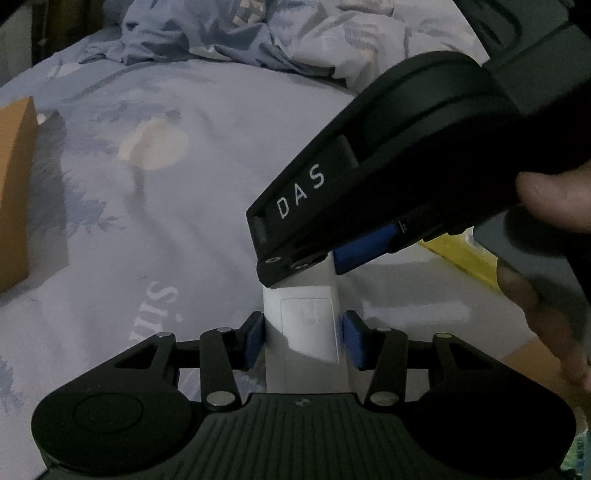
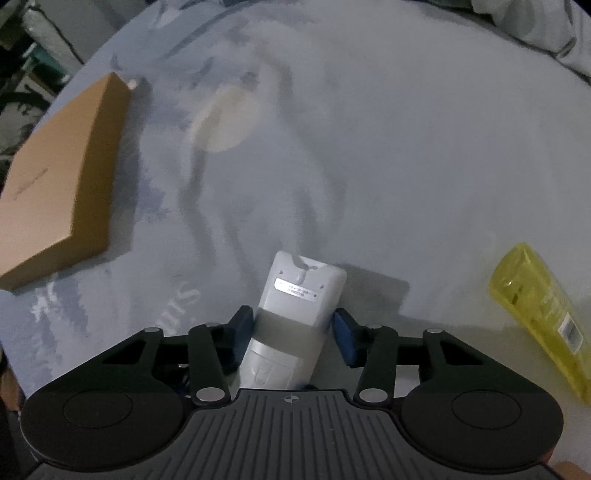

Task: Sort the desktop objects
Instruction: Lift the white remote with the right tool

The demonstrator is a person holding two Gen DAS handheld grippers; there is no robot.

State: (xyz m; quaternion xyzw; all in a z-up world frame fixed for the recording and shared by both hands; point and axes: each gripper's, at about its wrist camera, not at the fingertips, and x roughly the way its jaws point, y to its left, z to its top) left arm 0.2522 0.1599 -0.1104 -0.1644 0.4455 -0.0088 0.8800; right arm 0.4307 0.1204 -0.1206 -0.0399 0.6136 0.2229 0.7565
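A white remote control (image 1: 308, 325) lies between both grippers over the blue bedsheet. My left gripper (image 1: 304, 339) has its blue pads at the remote's two sides, closed on its near end. My right gripper (image 2: 293, 332) is shut on the same remote (image 2: 299, 302), seen back side up with a silver label. In the left wrist view the right gripper's black body (image 1: 369, 192) comes in from the upper right, held by a hand (image 1: 554, 206), over the remote's far end.
A brown cardboard box (image 2: 59, 184) lies on the sheet at the left, also in the left wrist view (image 1: 14, 192). A yellow translucent case (image 2: 543, 310) lies at the right. Crumpled bedding (image 1: 258, 33) is piled at the far end.
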